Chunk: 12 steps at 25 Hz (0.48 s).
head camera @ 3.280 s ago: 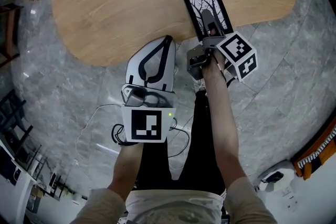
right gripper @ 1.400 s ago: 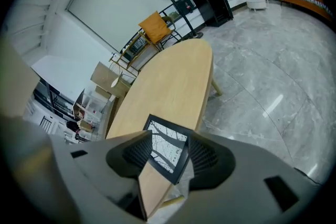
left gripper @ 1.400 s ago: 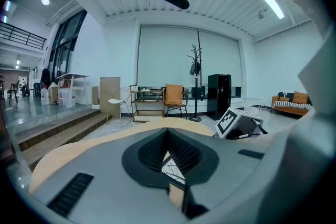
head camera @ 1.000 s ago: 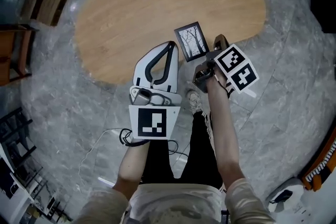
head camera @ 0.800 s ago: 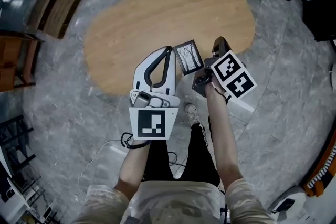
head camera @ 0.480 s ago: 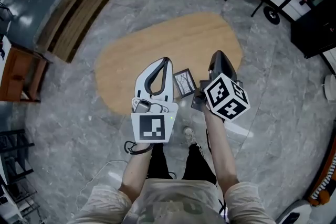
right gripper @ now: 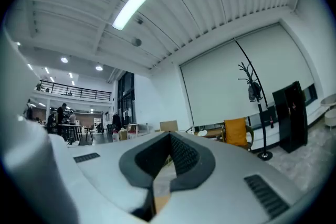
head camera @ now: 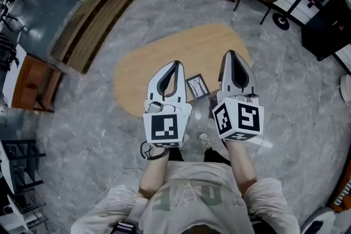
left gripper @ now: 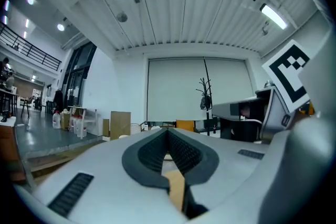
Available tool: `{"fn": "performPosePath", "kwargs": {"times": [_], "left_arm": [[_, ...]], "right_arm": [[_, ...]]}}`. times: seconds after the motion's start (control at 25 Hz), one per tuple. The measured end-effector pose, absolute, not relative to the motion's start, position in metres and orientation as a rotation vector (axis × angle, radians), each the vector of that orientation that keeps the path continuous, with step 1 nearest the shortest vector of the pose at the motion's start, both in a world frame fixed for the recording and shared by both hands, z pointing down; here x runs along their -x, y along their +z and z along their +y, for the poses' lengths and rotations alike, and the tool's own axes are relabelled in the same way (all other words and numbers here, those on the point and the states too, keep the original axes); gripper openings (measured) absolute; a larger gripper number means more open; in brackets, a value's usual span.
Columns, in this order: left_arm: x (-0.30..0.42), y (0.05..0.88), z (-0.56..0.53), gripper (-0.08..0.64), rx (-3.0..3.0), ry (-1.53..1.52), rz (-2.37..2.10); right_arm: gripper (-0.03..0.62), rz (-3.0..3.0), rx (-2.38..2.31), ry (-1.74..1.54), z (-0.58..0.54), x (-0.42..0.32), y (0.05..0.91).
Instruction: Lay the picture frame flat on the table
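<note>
1. The picture frame appears to lie flat, face up, on the wooden table, close to the edge nearest the person. The laying looks done, so the step in hand is a clean finish.
2. The left tongs are closed with nothing between them; their own view shows only the room beyond.
3. The right tongs are likewise closed and empty, raised well clear of the frame.
4. To finish well, hold both tongs up and away from the table so nothing nudges the frame.
5. Because the frame sits near the edge, any correction is best a gentle push inward, not a lift.
</note>
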<state>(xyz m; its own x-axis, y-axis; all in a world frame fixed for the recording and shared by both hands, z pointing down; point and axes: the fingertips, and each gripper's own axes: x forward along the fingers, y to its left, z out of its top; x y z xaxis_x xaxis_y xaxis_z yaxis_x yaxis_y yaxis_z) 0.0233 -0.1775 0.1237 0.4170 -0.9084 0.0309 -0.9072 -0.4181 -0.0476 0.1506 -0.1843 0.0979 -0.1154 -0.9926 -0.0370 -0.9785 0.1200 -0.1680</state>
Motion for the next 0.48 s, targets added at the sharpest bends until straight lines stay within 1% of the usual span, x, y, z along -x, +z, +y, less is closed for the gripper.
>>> {"fn": "performPosePath", "kwargs": {"times": [0.24, 0.48], "left_arm": [[-0.041, 0.083, -0.144, 0.009, 2.619, 0.031, 1.561], [-0.044, 0.062, -0.122, 0.008, 2.598, 0.013, 1.513]], "right_arm": [[0.006, 2.278, 1.947, 0.035, -0.131, -0.14, 0.067], [0.006, 2.336, 2.011, 0.251, -0.094, -0.132, 0.06]]}}
